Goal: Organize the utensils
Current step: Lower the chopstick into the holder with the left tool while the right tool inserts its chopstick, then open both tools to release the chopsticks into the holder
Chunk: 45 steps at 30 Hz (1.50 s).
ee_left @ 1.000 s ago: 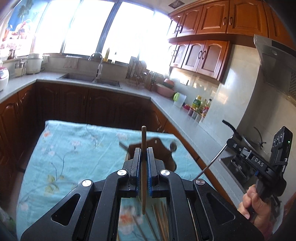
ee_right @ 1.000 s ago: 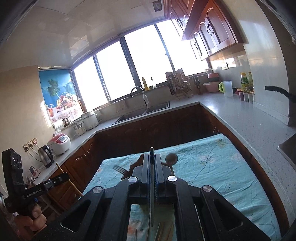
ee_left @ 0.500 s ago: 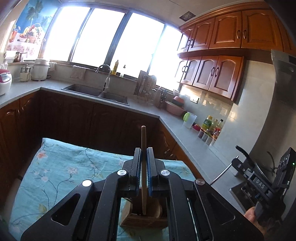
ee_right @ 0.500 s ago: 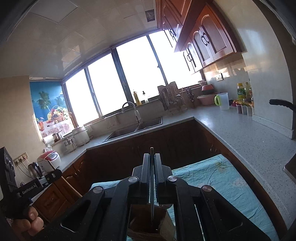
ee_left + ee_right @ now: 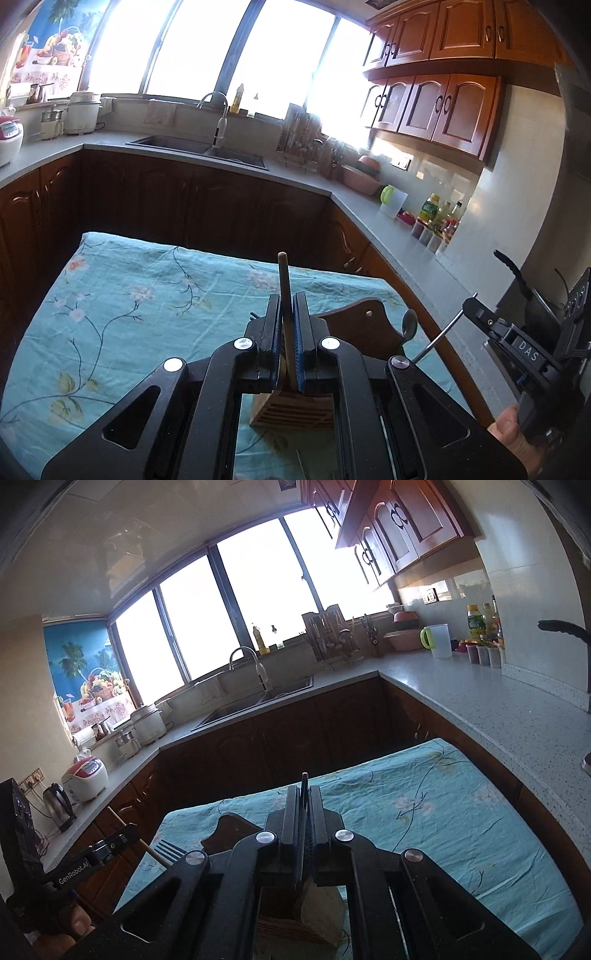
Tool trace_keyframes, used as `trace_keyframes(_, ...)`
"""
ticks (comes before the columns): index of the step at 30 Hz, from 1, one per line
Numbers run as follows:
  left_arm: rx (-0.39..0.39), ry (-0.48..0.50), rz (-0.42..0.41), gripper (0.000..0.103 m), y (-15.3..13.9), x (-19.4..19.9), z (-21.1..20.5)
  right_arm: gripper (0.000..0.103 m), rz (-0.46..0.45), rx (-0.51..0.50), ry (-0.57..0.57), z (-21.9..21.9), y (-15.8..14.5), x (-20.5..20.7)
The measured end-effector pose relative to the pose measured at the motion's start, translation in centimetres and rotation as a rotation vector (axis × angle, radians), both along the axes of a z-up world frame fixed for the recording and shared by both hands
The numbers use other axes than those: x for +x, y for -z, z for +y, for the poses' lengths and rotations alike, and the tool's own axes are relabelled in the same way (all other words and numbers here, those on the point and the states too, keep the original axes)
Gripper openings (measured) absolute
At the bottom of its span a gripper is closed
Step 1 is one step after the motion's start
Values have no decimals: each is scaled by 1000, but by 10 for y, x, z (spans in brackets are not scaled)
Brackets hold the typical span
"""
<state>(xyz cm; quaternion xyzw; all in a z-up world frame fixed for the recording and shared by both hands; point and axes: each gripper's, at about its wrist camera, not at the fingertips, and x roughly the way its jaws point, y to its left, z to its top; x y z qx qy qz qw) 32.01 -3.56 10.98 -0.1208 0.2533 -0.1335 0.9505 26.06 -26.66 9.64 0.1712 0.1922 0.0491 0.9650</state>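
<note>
Your left gripper (image 5: 287, 325) is clamped on a thin round wooden chopstick (image 5: 283, 280), which stands nearly upright between the blue pads and pokes out above them. Directly below that gripper sits a pale slotted wooden utensil block (image 5: 291, 408) on the worktop, which is covered by a turquoise floral cloth (image 5: 122, 295). Just to the gripper's right, a dark carved wooden board (image 5: 364, 325) rises behind the block, with a metal spoon (image 5: 409, 323) beside it.

Your right gripper (image 5: 303, 819) is closed on a slim dark-handled utensil (image 5: 304, 784); what kind it is cannot be told. The same wooden block lies right beneath it. To its left, a metal fork (image 5: 168, 849) shows its tines beside the left gripper's chopstick.
</note>
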Motion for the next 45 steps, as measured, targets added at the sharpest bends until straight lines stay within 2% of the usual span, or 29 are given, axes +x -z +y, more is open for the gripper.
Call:
trace_keyframes(8, 18, 3, 4, 6, -3, 2, -4, 4, 16, 3, 4, -3, -2, 2)
trace_keyframes(11, -6, 17, 9, 6, -5, 1, -2, 6, 31, 11, 1, -3, -1, 5)
trace_keyframes(12, -8, 17, 8, 12, -6, 0, -1, 10, 35, 21, -4, -4, 0, 5)
trace_keyframes(13, -4, 11, 2, 23, -8, -2, -1, 10, 34, 29, -6, -5, 0, 5)
trace_keyframes(14, -1, 2, -8, 29, -10, -5, 1, 14, 33, 31, -1, -6, 0, 3)
trace_keyframes(15, 0, -8, -15, 39, -11, -7, 2, 33, 26, 34, 0, -8, 0, 2)
trace_keyframes(16, -1, -13, -19, 42, -13, -9, 3, 46, 14, 40, 1, -9, -2, -1)
trace_keyframes(17, -4, -15, -22, 42, -14, -11, 5, 69, -1, 47, 4, -11, -4, -5)
trace_keyframes(18, -5, -18, -20, 43, -15, -13, 7, 73, -22, 53, 6, -12, -6, -10)
trace_keyframes(22, -15, -32, -8, 52, -16, -22, 15, 74, -48, 59, 12, -15, -15, -24)
trace_keyframes(27, -14, -64, 10, 69, -9, -43, 30, 88, -59, 72, 7, -20, -16, -42)
trace_keyframes(29, -13, -75, 30, 74, -3, -52, 35, 90, -53, 73, 2, -21, -13, -50)
trace_keyframes(40, -6, -93, 162, 75, 46, -113, 56, 92, 56, 106, 5, -37, 29, -105)
trace_keyframes(45, 42, -86, 208, 75, 69, -137, 52, 92, 112, 40, 31, -36, 57, -133)
